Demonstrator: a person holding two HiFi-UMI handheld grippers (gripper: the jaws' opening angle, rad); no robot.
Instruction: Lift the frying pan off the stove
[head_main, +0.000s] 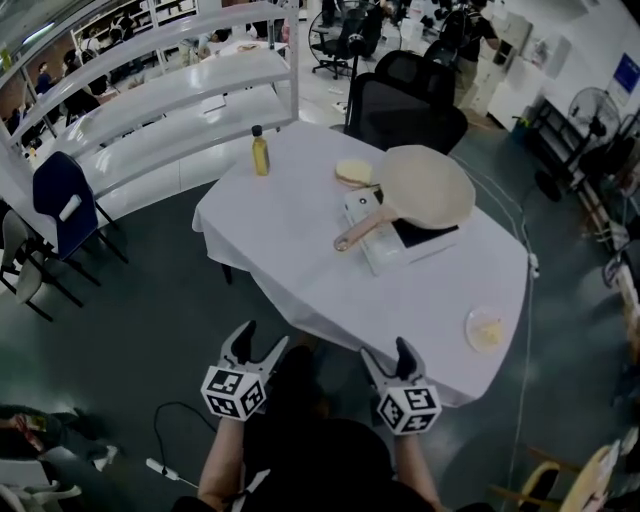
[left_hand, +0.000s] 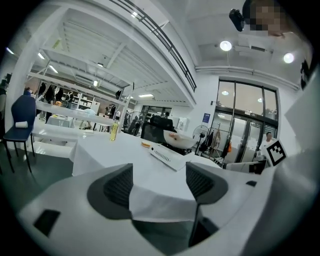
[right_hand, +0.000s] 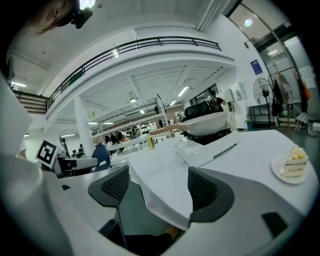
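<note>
Both pairs of jaws were spread with nothing caught between them; only the draped near edge of the table (head_main: 270, 240) showed through each gap. The left gripper (head_main: 262, 338) and the right gripper (head_main: 387, 352) hung side by side just below that near edge, short of the cloth. It was likely a ready stance, with either tool free to reach. The frying pan (head_main: 428, 187) sat on the stove (head_main: 374, 252) toward the far right corner of the table, covering most of the dark cooking top. Its handle (head_main: 358, 232) angled back toward the near left—toward the person—which looked like the natural place to take hold. The pan was well apart from both grippers and looked untouched, so the lift seemed not yet begun. A bottle (head_main: 260, 152) stood at the far left edge, clear of any reach to the handle. A plate (head_main: 471, 330) with a slice of cake lay at the near right corner, closer to the right gripper's way.
</note>
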